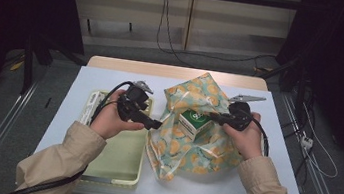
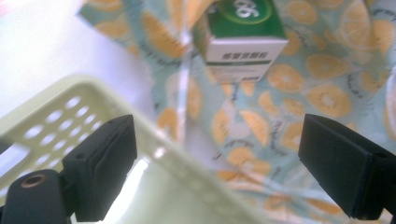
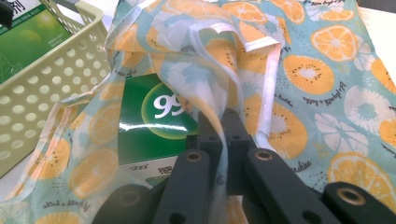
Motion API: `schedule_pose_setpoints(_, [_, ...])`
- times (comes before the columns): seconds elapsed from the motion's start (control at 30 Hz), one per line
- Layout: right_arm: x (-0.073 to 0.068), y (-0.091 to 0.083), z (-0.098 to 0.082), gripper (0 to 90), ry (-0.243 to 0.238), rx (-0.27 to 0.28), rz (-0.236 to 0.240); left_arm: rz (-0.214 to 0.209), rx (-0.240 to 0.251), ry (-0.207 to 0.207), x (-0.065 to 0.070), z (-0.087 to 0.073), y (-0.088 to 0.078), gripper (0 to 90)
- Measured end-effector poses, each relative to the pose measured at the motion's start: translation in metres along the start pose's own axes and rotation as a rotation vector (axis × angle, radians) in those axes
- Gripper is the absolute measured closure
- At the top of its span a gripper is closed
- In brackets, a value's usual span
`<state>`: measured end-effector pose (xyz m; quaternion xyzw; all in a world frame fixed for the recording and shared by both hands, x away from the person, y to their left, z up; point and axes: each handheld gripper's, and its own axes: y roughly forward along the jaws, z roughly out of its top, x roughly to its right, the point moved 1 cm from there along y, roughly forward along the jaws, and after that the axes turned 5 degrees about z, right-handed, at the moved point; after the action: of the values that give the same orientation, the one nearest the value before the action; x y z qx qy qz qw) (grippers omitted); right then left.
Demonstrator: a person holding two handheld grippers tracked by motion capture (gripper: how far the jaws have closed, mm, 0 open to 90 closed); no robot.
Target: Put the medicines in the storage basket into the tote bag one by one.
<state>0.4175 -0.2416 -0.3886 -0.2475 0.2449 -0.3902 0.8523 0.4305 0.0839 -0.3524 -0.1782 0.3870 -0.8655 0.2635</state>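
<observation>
Looking down from the high view, the left gripper [image 1: 155, 123] sits just left of the bag [image 1: 203, 151], over the basket [image 1: 115, 170]. The right gripper [image 1: 214, 116] is at the bag's opening, right beside the green box [image 1: 193, 123]. The box stands in the bag's mouth, between the two grippers, and the right one is nearer to it. How deep the box sits is hard to tell, since cloth covers its lower part.

Next, the left gripper view. Its jaws stand wide apart and hold nothing. The box [image 2: 243, 42] lies straight ahead and a bit off, past the basket rim [image 2: 154, 140]. The picture is blurry, and the box top is cut off.

Last, the right gripper view. Its jaws are squeezed tight on the bag's edge [image 3: 224, 135], lifting it. The box [image 3: 149, 126] lies just left of the tips, half hidden under thin cloth.
</observation>
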Motion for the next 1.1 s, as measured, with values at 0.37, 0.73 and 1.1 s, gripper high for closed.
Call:
schedule_pose_setpoints(0.37, [0.000, 0.003, -0.002, 89.2, 0.008, -0.004, 0.001, 0.053, -0.012, -0.008, -0.026, -0.022, -0.026, 11.6])
schedule_pose_setpoints(0.73, [0.000, 0.000, -0.003, 89.2, 0.003, -0.003, -0.006, 0.081, -0.022, -0.033, -0.045, -0.041, -0.041, 11.3])
schedule_pose_setpoints(1.1, [-0.001, -0.001, -0.004, 89.2, 0.005, -0.001, -0.004, 0.121, -0.014, -0.068, -0.060, -0.055, -0.052, 10.6])
